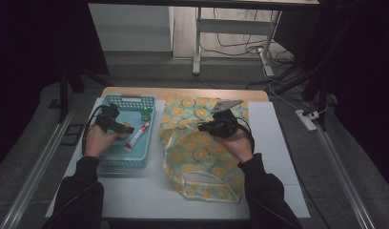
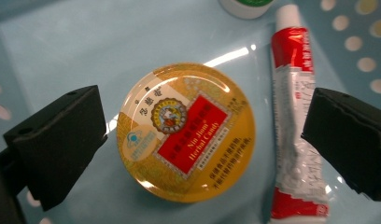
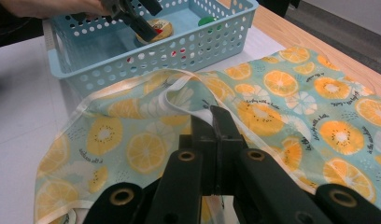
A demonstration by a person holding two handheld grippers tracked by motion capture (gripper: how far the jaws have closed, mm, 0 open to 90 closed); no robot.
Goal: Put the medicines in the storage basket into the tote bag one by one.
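A round yellow herbal candy tin (image 2: pixel 185 132) lies flat on the floor of a blue perforated basket (image 1: pixel 128 100). My left gripper (image 2: pixel 205 140) hovers just over it, open, one jaw on each side and neither touching. A red and white tube (image 2: pixel 298 121) lies beside the tin, close to the right-hand jaw. In the high view the left gripper (image 1: pixel 115 128) reaches into the basket. My right gripper (image 3: pixel 216 116) is shut on the white hem of a citrus-print fabric bag (image 3: pixel 282 107), lifting the edge slightly. The bag (image 1: pixel 202 152) is spread over the table's middle.
A small green-capped jar (image 1: pixel 146 113) stands at the basket's far end, past the tube (image 1: pixel 137 136). The basket walls (image 3: pixel 146 65) close in the left gripper on all sides. A white mat (image 1: pixel 278 143) covers the wooden table, and bare mat lies to the right of the bag.
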